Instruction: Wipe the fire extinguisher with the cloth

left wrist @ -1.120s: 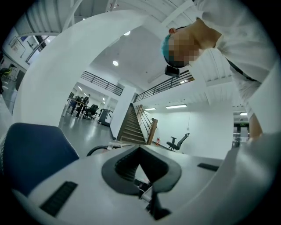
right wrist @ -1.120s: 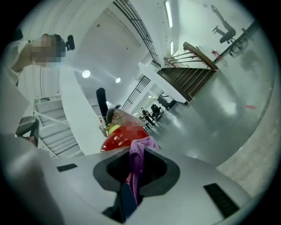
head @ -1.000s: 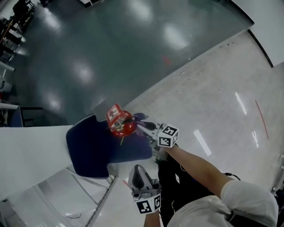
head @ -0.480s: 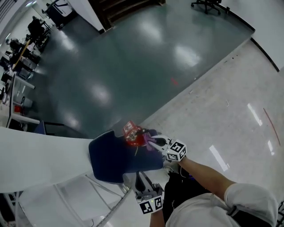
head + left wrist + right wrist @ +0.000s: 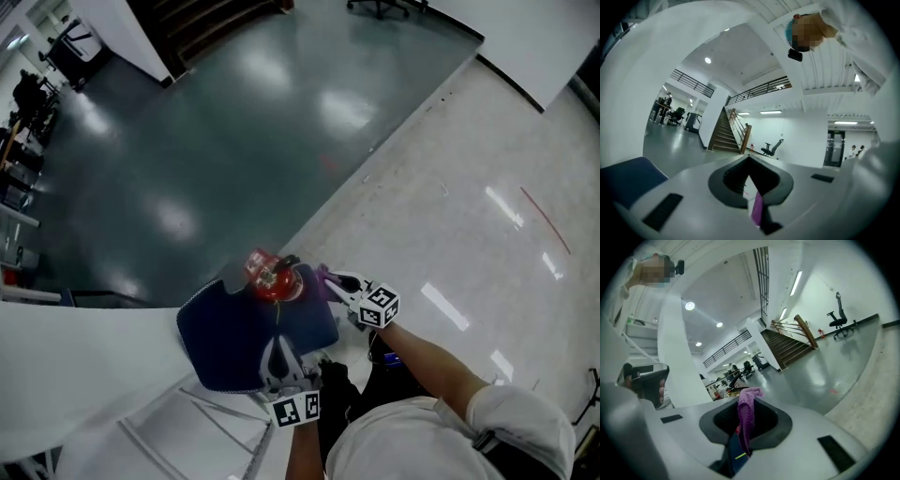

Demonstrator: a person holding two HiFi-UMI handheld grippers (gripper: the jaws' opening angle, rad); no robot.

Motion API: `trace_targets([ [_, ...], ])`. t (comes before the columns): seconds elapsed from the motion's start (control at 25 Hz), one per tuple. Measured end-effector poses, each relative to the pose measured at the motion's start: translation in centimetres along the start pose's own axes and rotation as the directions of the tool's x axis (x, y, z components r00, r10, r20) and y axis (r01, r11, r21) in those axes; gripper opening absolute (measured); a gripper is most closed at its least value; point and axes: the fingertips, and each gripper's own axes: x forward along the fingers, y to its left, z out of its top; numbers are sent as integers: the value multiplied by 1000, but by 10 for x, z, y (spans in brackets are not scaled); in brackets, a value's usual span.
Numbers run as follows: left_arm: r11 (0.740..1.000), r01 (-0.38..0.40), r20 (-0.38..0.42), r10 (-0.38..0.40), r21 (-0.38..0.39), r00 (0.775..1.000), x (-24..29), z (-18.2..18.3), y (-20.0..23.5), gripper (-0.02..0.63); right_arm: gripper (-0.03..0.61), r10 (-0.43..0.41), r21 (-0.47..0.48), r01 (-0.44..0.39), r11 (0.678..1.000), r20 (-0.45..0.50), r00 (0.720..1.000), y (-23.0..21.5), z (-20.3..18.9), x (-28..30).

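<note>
Fire extinguisher [image 5: 274, 279] body hidden from above, cloth [image 5: 746, 416] partly inside right tool [image 5: 333, 279]

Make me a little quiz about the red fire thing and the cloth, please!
1. What colour is the cloth? A green, B purple, C yellow.
2. True or false: the fire extinguisher is red.
3. Fill the gap: the cloth is pinched in the fingers of the ____ gripper.

Key: 1 B. 2 true. 3 right, so the right gripper.
</note>
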Motion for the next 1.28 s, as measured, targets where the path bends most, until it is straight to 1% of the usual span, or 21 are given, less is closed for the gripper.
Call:
trace_targets([
  [0.08, 998, 70, -30, -70, 8, 997, -1, -4, 10, 5, 55, -69, 5, 68, 998, 26, 997, -5, -5, -6],
  [0.16, 992, 122, -66, -121, 13, 990, -1, -14, 15, 5, 55, -126, 18, 125, 992, 42, 991, -10, -14, -13],
  [0.28, 986, 169, -103, -168, 1, 981, 0, -36, 20, 5, 55, -184, 45, 182, 982, 37, 982, -20, -42, -16],
  [0.4, 980, 198, -125, -195, 9, 973, 10, -62, 26, 5, 55, -221, 82, 218, 973, 30, 975, -36, -84, -6],
  [0.56, 980, 197, -115, -197, -15, 974, 26, -102, 34, 5, 55, -234, 97, 233, 968, 6, 972, -69, -147, 20],
  [0.76, 978, 197, -132, -204, -63, 970, 32, -140, 41, 5, 55, -260, 172, 256, 951, -3, 966, -93, -209, 48],
  [0.92, 976, 193, -136, -206, -102, 969, 28, -181, 64, 5, 55, -264, 154, 262, 953, -8, 965, -121, -257, 92],
  [1.0, 975, 185, -150, -202, -119, 968, 23, -199, 75, 5, 55, -265, 163, 264, 951, -18, 964, -131, -280, 104],
  [1.12, 974, 188, -175, -208, -122, 962, 13, -212, 84, 5, 55, -259, 199, 256, 946, -13, 966, -132, -298, 109],
  [1.28, 975, 192, -167, -209, -111, 964, 13, -209, 87, 5, 55, -243, 237, 232, 943, 18, 970, -127, -289, 115],
])
